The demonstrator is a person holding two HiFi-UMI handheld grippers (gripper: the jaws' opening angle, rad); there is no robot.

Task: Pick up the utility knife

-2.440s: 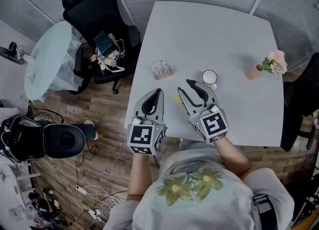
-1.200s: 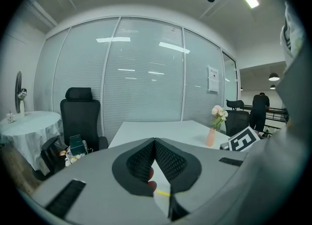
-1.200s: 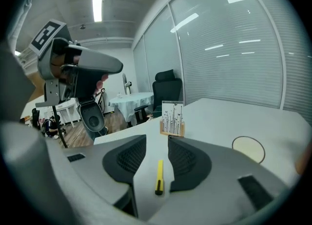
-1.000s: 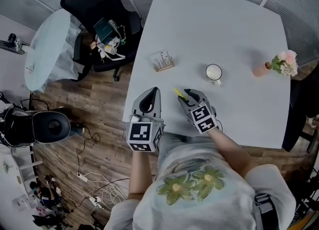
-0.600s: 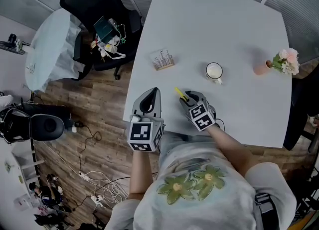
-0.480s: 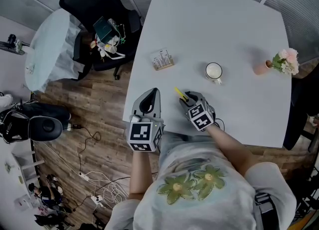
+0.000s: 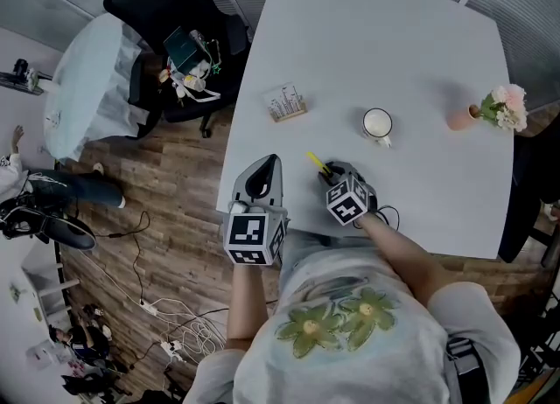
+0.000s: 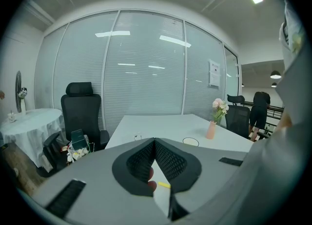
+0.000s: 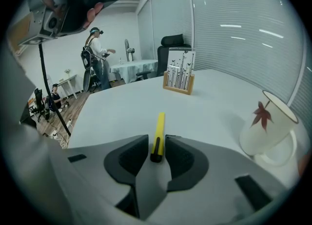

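Observation:
The yellow utility knife (image 7: 314, 162) lies on the white table (image 7: 385, 35) near its front left corner. My right gripper (image 7: 332, 174) points steeply down over the knife's near end. In the right gripper view the knife (image 9: 158, 130) lies lengthwise between the two black pads, its dark end inside the right gripper (image 9: 156, 140); the jaws are closing, with slim gaps still showing at both sides. My left gripper (image 7: 273, 161) hangs at the table's left front edge, its fingers meeting at the tip. Nothing is held in the left gripper (image 8: 155, 141).
A white mug (image 7: 378, 124) stands just beyond the knife, to its right, and shows close by in the right gripper view (image 9: 266, 125). A wooden card holder (image 7: 285, 105) sits further left. A pink vase of flowers (image 7: 486, 110) is far right. A black office chair (image 7: 166, 9) stands off the table's left.
My right gripper has sunk toward the table and now straddles the knife's near end, with its jaws narrower than before. The left gripper has stayed where it was.

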